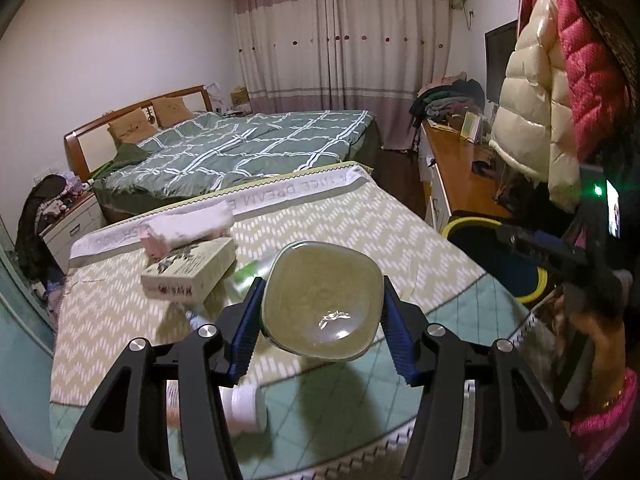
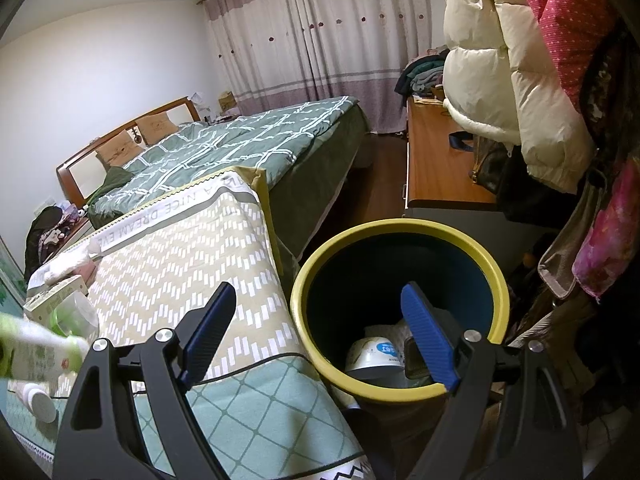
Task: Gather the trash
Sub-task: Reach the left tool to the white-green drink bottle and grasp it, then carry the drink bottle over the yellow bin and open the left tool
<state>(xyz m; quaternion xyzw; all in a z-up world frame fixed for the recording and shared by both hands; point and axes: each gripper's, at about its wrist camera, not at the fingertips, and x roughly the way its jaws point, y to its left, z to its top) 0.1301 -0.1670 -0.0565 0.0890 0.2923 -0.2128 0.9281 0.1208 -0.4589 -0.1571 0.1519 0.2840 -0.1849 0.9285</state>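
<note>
My left gripper (image 1: 322,280) is shut on a clear, greenish plastic bottle (image 1: 320,304), seen base-first, its blue pads pressing on both sides; it is held above the bed. The same bottle shows blurred with a green and white label (image 2: 36,354) at the left edge of the right wrist view. My right gripper (image 2: 318,286) stands open with nothing between its fingers, over the near rim of a dark bin with a yellow rim (image 2: 400,228), which is also in the left wrist view (image 1: 472,222). A white bowl (image 2: 376,354) lies inside the bin.
On the patterned bedspread (image 1: 360,216) lie a white bottle (image 1: 244,404), another clear bottle (image 1: 248,274), a printed box (image 1: 190,272) and a folded pink cloth (image 1: 188,226). Puffy coats (image 2: 500,80) hang at the right above a wooden cabinet (image 2: 436,160). A larger bed (image 1: 248,144) stands behind.
</note>
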